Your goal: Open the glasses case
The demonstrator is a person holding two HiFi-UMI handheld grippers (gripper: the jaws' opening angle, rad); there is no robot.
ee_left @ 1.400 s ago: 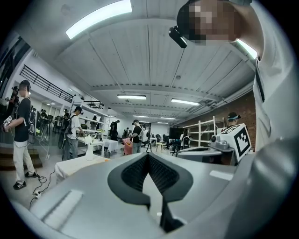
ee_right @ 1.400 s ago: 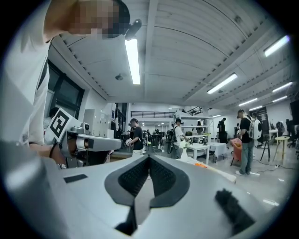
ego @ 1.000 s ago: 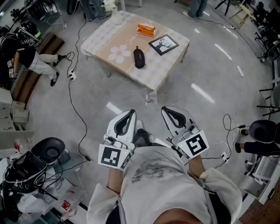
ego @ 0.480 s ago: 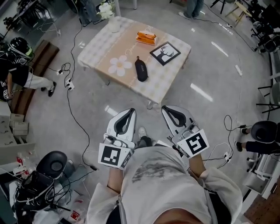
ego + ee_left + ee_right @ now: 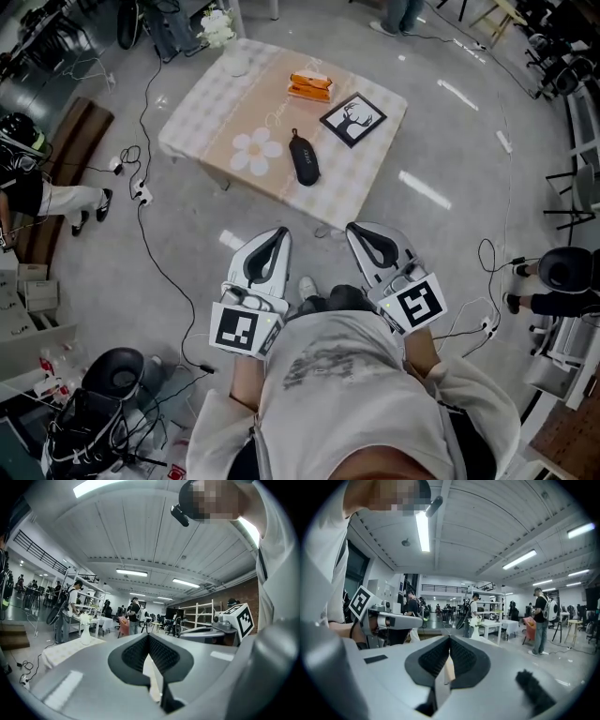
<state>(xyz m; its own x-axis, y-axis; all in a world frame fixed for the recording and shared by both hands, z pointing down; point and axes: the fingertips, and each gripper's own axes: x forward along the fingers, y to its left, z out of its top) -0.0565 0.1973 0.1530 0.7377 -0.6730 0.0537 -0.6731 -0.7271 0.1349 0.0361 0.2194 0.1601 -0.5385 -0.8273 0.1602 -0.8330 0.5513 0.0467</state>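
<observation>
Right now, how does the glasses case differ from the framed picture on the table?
The glasses case is a narrow, rounded, all-black oblong; the framed picture is a flat square with a dark frame round a pale print. The glasses case lies near the middle of the table, beside a daisy motif; the framed picture sits toward the right corner in the head view. Both lie flat on the table, apart from each other.

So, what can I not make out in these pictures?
- glasses case: head view, too small to show its closure.
- orange object: head view, too small to identify.
- table: left gripper view, mostly hidden behind the left gripper.
</observation>
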